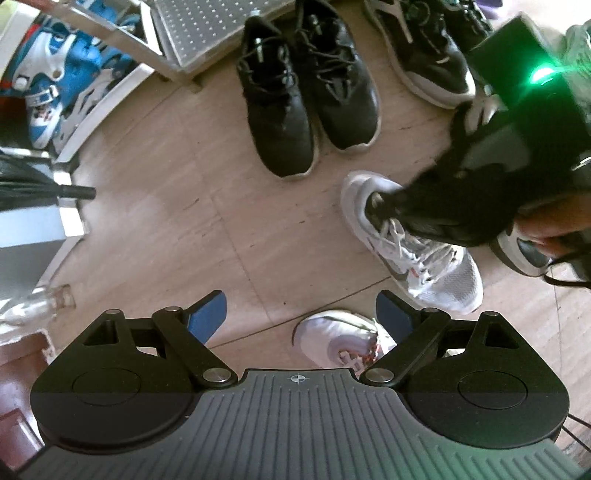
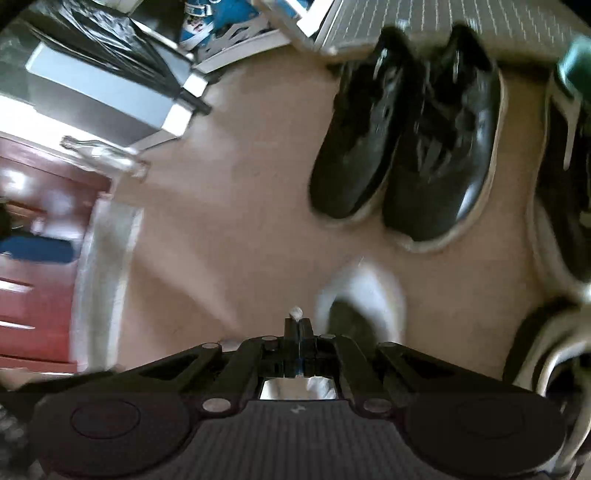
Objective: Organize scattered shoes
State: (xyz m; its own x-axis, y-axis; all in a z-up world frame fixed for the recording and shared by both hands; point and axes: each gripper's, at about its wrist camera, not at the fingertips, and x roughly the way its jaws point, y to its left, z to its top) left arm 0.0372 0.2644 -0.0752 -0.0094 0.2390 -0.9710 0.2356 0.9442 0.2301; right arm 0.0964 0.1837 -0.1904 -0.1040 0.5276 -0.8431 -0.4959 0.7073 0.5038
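Note:
My left gripper (image 1: 299,314) hangs open over the wooden floor, blue pads wide apart and nothing between them. Just below it lies one white sneaker (image 1: 340,343). A second white sneaker (image 1: 424,266) lies to the right, and my right gripper (image 1: 384,206) reaches down into its opening. In the right wrist view the right gripper (image 2: 298,325) is shut, a small white bit of that sneaker (image 2: 365,291) poking out between the tips. A black pair (image 1: 306,99) stands side by side farther back. A black-and-white pair (image 1: 417,48) sits to its right.
Blue-and-white inline skates (image 1: 48,92) sit on a low white shelf at the left. A perforated metal rack (image 1: 207,33) stands behind the black pair. A black umbrella (image 1: 37,188), a clear bottle (image 1: 37,306) and a red-brown door (image 2: 37,277) line the left side.

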